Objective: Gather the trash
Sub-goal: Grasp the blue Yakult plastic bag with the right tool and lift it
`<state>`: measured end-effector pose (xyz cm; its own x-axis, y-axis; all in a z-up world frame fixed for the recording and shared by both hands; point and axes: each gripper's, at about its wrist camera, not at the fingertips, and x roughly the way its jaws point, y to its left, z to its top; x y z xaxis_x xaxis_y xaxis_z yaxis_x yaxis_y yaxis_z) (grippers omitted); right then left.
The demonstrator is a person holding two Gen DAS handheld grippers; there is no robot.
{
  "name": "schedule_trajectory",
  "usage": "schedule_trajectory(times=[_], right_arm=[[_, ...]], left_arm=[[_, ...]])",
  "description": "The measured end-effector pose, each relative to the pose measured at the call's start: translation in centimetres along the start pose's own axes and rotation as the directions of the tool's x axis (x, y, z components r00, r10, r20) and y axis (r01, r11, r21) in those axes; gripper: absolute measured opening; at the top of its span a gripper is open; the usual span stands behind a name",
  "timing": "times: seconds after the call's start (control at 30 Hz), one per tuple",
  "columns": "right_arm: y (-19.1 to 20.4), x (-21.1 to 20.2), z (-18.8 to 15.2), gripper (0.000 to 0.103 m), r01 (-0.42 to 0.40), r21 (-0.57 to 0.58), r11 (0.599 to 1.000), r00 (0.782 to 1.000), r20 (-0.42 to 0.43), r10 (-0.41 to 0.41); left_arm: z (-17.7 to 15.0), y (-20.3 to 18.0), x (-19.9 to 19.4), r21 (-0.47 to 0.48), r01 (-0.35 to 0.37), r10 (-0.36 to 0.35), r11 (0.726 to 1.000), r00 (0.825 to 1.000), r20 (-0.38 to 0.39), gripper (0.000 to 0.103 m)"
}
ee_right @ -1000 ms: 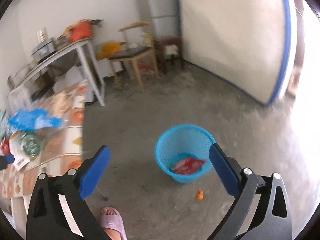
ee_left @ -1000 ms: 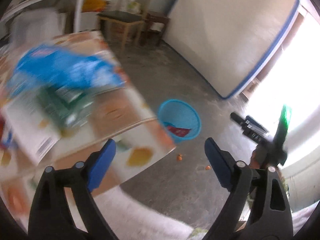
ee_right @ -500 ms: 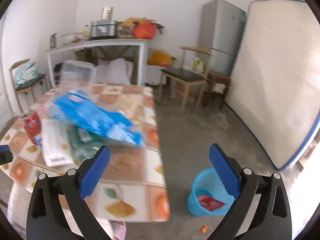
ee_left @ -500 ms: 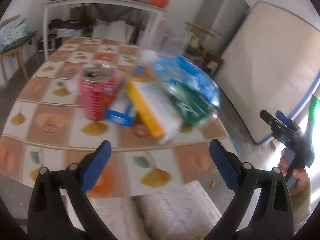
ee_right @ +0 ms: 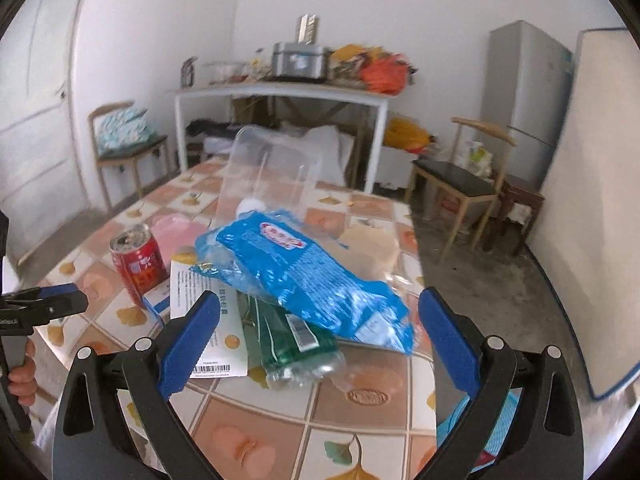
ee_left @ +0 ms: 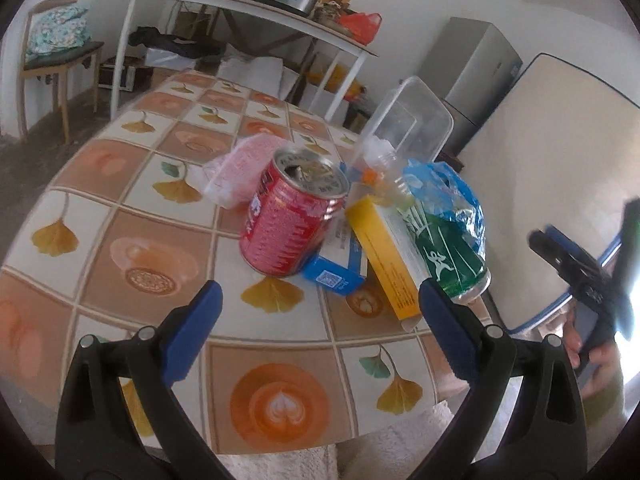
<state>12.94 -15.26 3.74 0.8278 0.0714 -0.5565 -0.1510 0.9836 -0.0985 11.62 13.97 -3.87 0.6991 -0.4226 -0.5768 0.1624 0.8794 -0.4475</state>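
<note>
A pile of trash lies on a patterned table (ee_left: 132, 248). It holds a red can (ee_left: 290, 220), a yellow-edged carton (ee_left: 386, 256), a small blue box (ee_left: 334, 274), a green bottle (ee_left: 450, 256), a blue plastic bag (ee_right: 308, 276), a pink bag (ee_left: 240, 168) and a clear plastic tub (ee_left: 408, 124). My left gripper (ee_left: 318, 312) is open and empty, just in front of the can. My right gripper (ee_right: 318, 320) is open and empty, above the green bottle (ee_right: 296, 340) and the blue bag. The red can also shows in the right wrist view (ee_right: 138, 262).
A blue basket (ee_right: 496, 420) stands on the floor past the table's right edge, partly hidden by my right finger. A white shelf table (ee_right: 280, 96), wooden chairs (ee_right: 460, 184), a fridge (ee_right: 524, 96) and a leaning mattress (ee_left: 560, 160) stand around.
Both grippers have swung from the floor and the blue basket round to the table. The trash pile is closer and centred in both views. Both stay open.
</note>
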Motion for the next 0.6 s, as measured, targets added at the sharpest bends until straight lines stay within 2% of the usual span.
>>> schedule_trajectory(times=[0.2, 0.3, 0.37, 0.5, 0.53, 0.6], right_arm=[[-0.1, 5.7, 2.4, 0.096, -0.144, -0.029, 0.989, 0.98, -0.141, 0.138], [-0.6, 8.5, 3.1, 0.096, -0.21, 0.026, 0.977, 0.955, -0.21, 0.21], [-0.9, 9.5, 3.1, 0.095, -0.216, 0.062, 0.974, 0.945, -0.237, 0.224], [-0.8, 10.6, 2.3, 0.065, -0.233, 0.119, 0.965, 0.924, -0.283, 0.258], [-0.7, 10.7, 2.3, 0.056, -0.234, 0.126, 0.964, 0.922, -0.287, 0.261], [-0.7, 10.4, 2.0, 0.046, -0.232, 0.136, 0.963, 0.923, -0.283, 0.262]], left_arm=[[-0.9, -0.6, 1.0, 0.02, 0.109, -0.109, 0.994, 0.994, -0.016, 0.095], [-1.3, -1.4, 0.9, 0.048, 0.15, -0.15, 0.988, 0.989, -0.004, 0.094], [-1.4, -1.9, 0.8, 0.071, 0.167, -0.167, 0.983, 0.986, -0.004, 0.095], [-1.9, -3.2, 0.9, 0.117, 0.196, -0.195, 0.974, 0.981, -0.018, 0.095], [-2.0, -3.4, 0.9, 0.125, 0.2, -0.199, 0.972, 0.98, -0.02, 0.095], [-2.2, -4.0, 1.0, 0.145, 0.209, -0.207, 0.967, 0.978, -0.028, 0.095]])
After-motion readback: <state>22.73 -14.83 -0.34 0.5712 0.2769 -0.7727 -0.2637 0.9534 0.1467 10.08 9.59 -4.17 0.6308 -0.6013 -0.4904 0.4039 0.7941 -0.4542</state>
